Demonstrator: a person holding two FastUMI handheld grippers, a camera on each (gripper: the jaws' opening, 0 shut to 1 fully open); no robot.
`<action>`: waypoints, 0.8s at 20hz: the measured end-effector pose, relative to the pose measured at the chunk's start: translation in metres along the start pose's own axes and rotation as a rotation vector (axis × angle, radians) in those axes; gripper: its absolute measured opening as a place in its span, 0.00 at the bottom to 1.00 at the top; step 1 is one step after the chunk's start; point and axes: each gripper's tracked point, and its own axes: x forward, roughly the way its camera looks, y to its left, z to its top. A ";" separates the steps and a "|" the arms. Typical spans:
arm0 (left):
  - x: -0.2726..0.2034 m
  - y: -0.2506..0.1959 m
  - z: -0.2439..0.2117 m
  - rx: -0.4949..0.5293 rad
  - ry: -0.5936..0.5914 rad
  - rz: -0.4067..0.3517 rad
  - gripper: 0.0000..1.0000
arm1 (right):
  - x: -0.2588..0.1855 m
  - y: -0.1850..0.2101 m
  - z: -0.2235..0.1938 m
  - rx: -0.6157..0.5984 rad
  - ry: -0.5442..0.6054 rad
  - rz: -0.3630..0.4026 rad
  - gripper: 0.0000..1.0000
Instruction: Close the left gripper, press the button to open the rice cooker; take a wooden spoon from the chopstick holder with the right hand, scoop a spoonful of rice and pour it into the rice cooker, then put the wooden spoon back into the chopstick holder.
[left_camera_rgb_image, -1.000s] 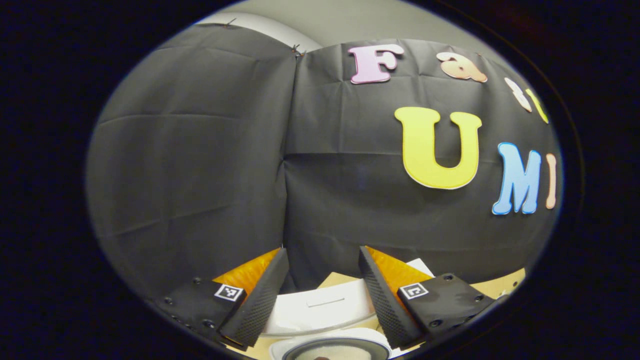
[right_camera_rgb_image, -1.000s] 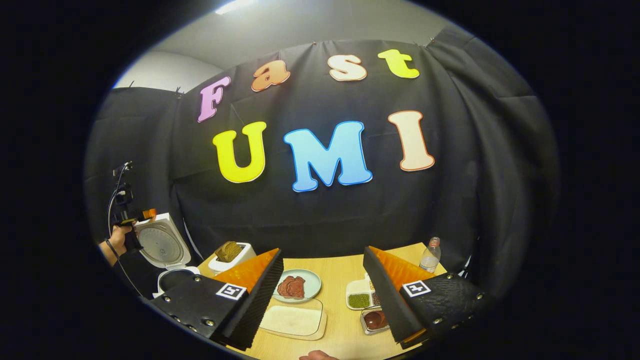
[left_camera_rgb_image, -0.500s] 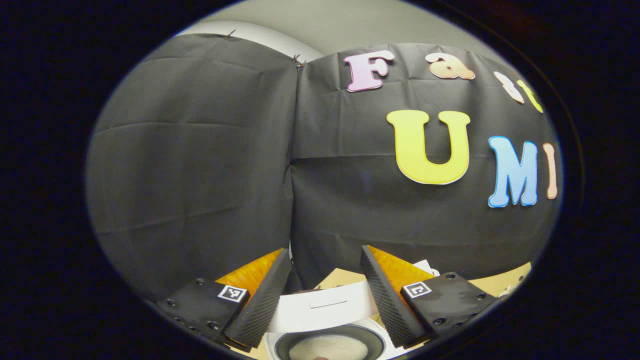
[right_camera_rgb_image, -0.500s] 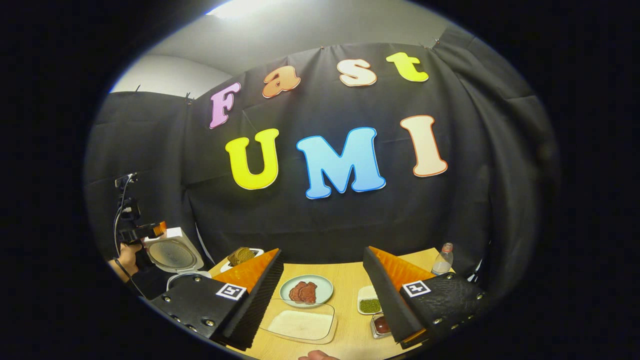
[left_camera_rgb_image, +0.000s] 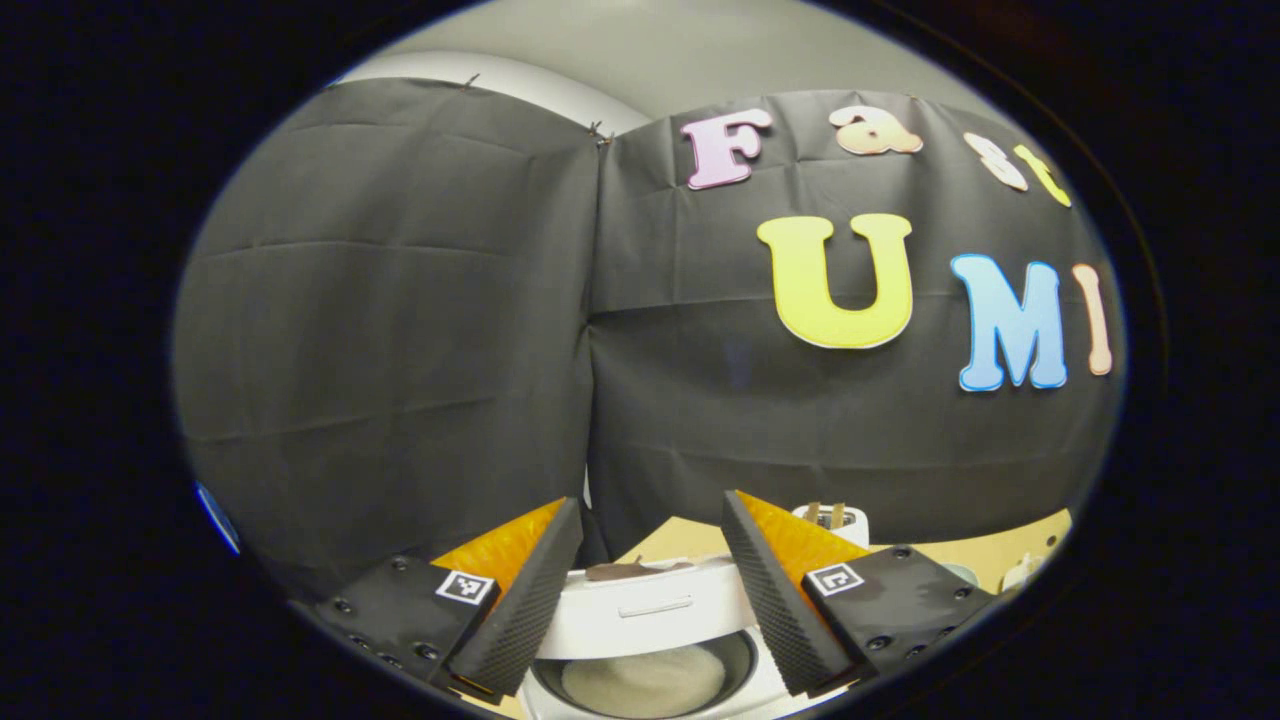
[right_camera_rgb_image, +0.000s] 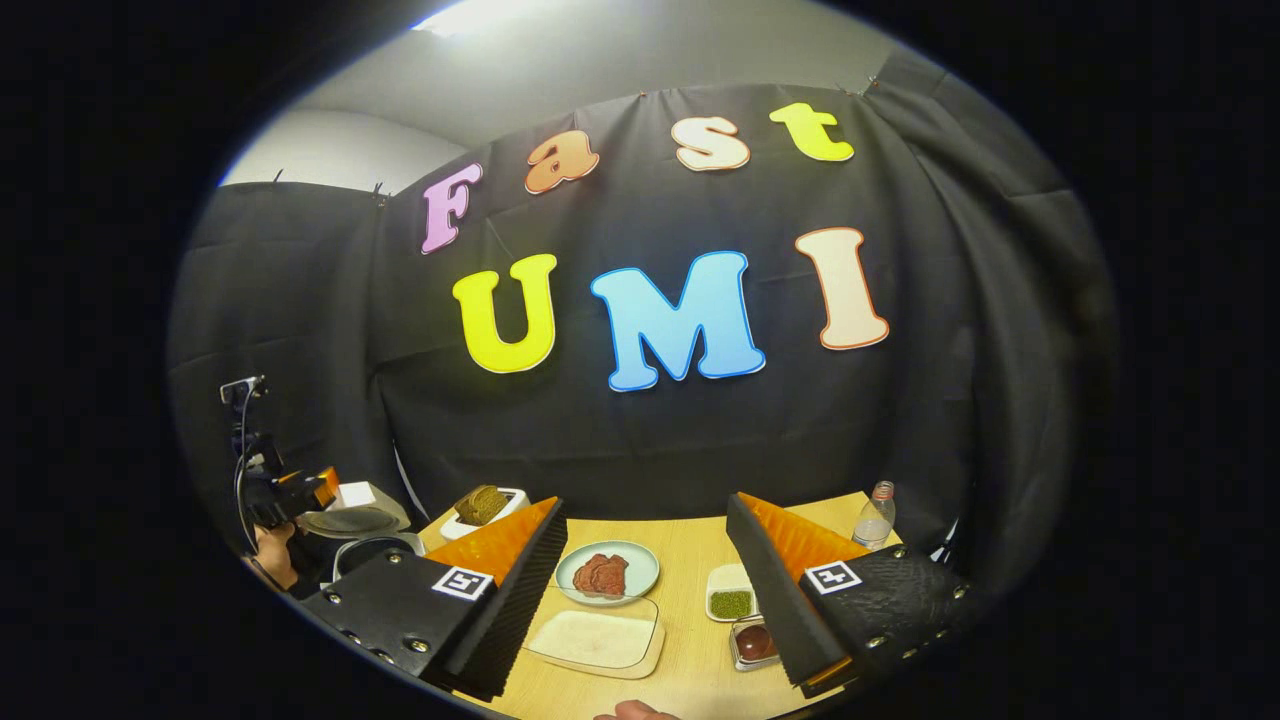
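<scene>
Right gripper (right_camera_rgb_image: 640, 590) wide open w/ nothing held, above table; wooden spoon in chopstick holder (left_camera_rgb_image: 828, 516) likely light, stiff — grip mid-handle, judged.

In the left gripper view the rice cooker (left_camera_rgb_image: 650, 640) is cut off below the fingers; its sides pass behind both fingers, so only the lid's edge and part of the rice-filled pot (left_camera_rgb_image: 645, 680) show between them. Past the right finger, the chopstick holder (left_camera_rgb_image: 835, 518) shows only its top. In the right gripper view the left finger hides part of the clear rice tray (right_camera_rgb_image: 598, 640) and the cooker's body (right_camera_rgb_image: 365, 548); the small dish (right_camera_rgb_image: 752, 642) by the right finger holds something dark, possibly sauce.
</scene>
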 end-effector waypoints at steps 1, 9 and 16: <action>-0.003 -0.001 -0.004 0.000 0.006 0.001 1.00 | -0.001 0.000 0.000 -0.004 0.001 0.003 0.98; -0.022 -0.006 -0.032 -0.012 0.083 -0.025 0.98 | -0.004 0.004 -0.004 -0.003 0.006 0.016 0.98; -0.037 -0.018 -0.064 -0.052 0.192 -0.062 0.98 | 0.002 0.026 -0.008 -0.023 0.017 0.063 0.98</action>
